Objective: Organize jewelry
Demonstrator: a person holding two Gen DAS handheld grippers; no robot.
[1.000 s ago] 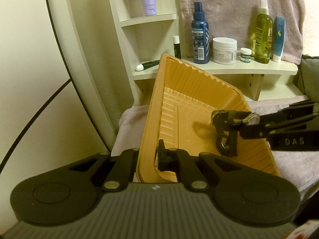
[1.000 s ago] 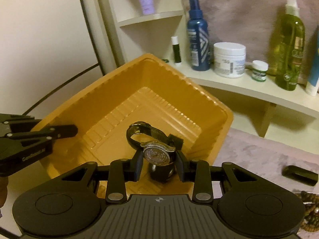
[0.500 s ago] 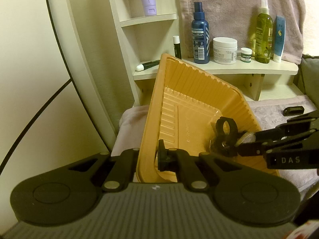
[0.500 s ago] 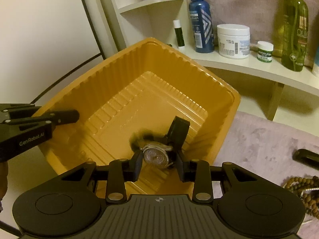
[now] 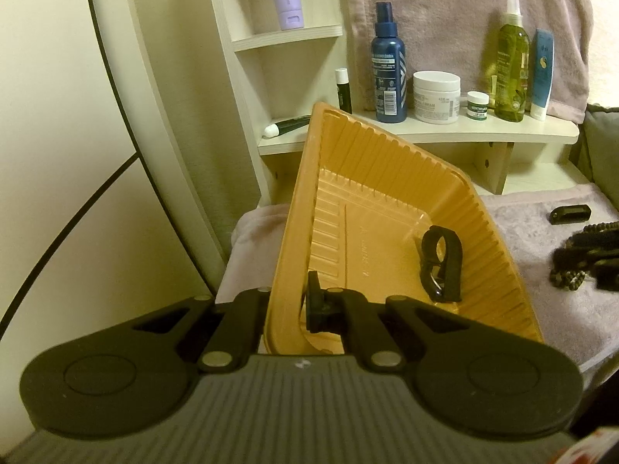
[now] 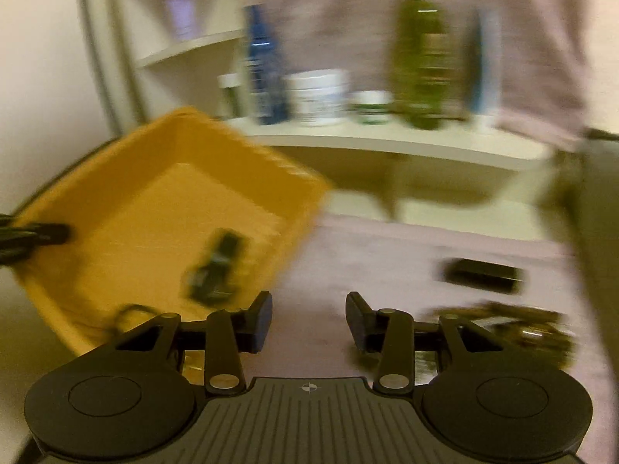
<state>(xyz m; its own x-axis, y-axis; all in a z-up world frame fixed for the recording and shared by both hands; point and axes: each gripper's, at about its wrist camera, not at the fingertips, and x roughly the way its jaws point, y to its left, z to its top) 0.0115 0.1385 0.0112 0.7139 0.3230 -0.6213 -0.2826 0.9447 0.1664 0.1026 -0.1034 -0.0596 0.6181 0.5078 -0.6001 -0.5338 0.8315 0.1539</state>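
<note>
My left gripper is shut on the near rim of an orange plastic tray and holds it tilted. A black-strapped wristwatch lies inside the tray; it shows blurred in the right wrist view. My right gripper is open and empty, over the mauve towel just right of the tray. A brown bead bracelet lies on the towel to its right, also seen in the left wrist view.
A small black bar-shaped item lies on the towel. A pale shelf behind holds a blue bottle, a white jar, a green bottle and small tubes. A curved white panel stands on the left.
My right gripper opened and let the watch drop into the tray, then swung out to the right over the towel. The left gripper and tray have not moved.
</note>
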